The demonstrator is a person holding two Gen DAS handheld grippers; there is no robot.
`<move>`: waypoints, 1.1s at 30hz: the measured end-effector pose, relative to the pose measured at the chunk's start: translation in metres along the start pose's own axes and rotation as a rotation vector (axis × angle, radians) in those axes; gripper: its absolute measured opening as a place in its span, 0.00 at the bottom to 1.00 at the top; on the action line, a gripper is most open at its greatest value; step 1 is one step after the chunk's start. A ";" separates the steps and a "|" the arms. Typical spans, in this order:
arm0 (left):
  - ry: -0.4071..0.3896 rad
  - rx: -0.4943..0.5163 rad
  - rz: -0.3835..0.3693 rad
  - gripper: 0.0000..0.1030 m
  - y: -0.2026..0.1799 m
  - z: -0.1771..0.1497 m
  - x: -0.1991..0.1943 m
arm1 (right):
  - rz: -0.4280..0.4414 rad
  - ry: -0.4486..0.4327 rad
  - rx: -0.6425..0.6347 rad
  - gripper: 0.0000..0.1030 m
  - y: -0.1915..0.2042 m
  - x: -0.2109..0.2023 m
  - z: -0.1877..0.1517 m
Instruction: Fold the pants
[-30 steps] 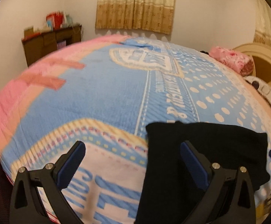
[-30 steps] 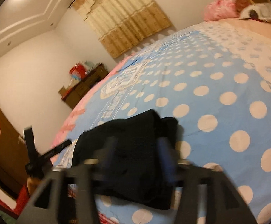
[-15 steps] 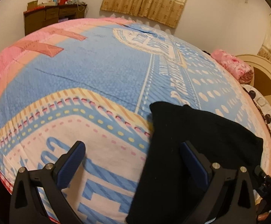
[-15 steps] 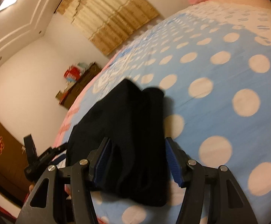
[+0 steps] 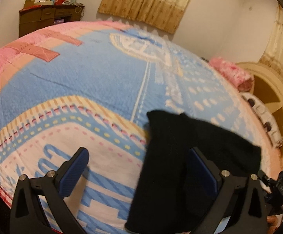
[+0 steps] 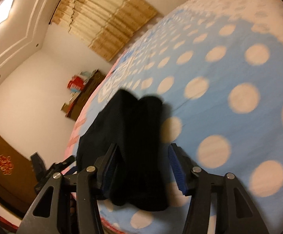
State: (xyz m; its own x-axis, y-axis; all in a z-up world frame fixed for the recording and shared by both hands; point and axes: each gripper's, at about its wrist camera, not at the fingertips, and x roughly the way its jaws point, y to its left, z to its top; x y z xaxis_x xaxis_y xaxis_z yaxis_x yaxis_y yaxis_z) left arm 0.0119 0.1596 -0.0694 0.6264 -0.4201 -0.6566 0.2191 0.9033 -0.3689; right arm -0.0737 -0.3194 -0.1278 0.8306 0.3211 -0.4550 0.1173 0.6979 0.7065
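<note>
Left wrist view: the folded black pants (image 5: 192,156) lie on the blue bedspread (image 5: 102,81) near its front edge, at about four o'clock. The left gripper (image 5: 139,171) stands wide, its left finger over bare blanket. At eleven, a dresser (image 5: 42,19); at twelve, curtains (image 5: 149,2); at two, a pink pillow (image 5: 231,74). The right gripper (image 6: 143,165) straddles the pants' near end, jaws closing, not yet pressing.

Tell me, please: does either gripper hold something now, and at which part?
Nothing is held. The left gripper stands open; the right gripper is closing around the near end of the black pants, not yet pressing.
</note>
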 end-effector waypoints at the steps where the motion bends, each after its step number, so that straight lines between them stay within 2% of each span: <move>1: 0.004 0.006 -0.014 1.00 -0.001 0.000 0.002 | 0.002 -0.020 0.004 0.53 -0.002 -0.004 0.002; 5: 0.072 0.070 0.023 1.00 -0.009 -0.008 0.025 | 0.030 -0.002 0.045 0.53 -0.009 -0.002 0.001; 7: 0.053 0.100 0.042 1.00 -0.013 -0.013 0.027 | 0.061 0.023 0.046 0.53 -0.008 0.005 -0.004; 10: 0.070 0.146 0.055 1.00 -0.017 -0.014 0.027 | 0.068 0.078 -0.019 0.53 0.007 0.016 -0.013; 13: 0.073 0.121 0.045 1.00 -0.012 -0.011 0.022 | 0.028 0.098 -0.080 0.53 0.016 0.017 -0.010; 16: 0.076 0.113 0.044 1.00 -0.010 -0.013 0.025 | 0.001 0.050 -0.045 0.53 0.009 0.010 -0.006; 19: 0.071 0.144 0.061 1.00 -0.018 -0.017 0.026 | 0.061 0.067 0.023 0.53 0.000 0.013 -0.006; 21: 0.071 0.160 0.055 1.00 -0.022 -0.019 0.027 | 0.108 0.115 0.013 0.53 0.005 0.021 -0.009; 23: 0.071 0.161 0.047 0.99 -0.022 -0.019 0.028 | 0.092 0.120 -0.045 0.53 0.013 0.027 -0.009; 25: 0.069 0.164 0.032 0.92 -0.023 -0.018 0.026 | 0.073 0.126 -0.093 0.52 0.019 0.031 -0.011; 27: 0.069 0.181 0.011 0.72 -0.029 -0.018 0.025 | 0.055 0.131 -0.099 0.41 0.017 0.033 -0.010; 28: 0.069 0.195 0.007 0.67 -0.032 -0.019 0.024 | 0.051 0.133 -0.093 0.38 0.013 0.032 -0.009; 30: 0.079 0.210 -0.020 0.47 -0.039 -0.019 0.023 | 0.059 0.133 -0.079 0.36 0.011 0.033 -0.007; 33: 0.089 0.187 -0.018 0.40 -0.042 -0.018 0.023 | 0.016 0.133 -0.128 0.33 0.022 0.031 -0.013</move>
State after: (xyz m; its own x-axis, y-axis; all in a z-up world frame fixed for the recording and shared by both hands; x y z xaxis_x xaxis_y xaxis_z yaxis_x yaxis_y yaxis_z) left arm 0.0039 0.1102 -0.0805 0.5542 -0.4348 -0.7098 0.3699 0.8926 -0.2579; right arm -0.0525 -0.2856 -0.1337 0.7518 0.4081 -0.5180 0.0277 0.7652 0.6432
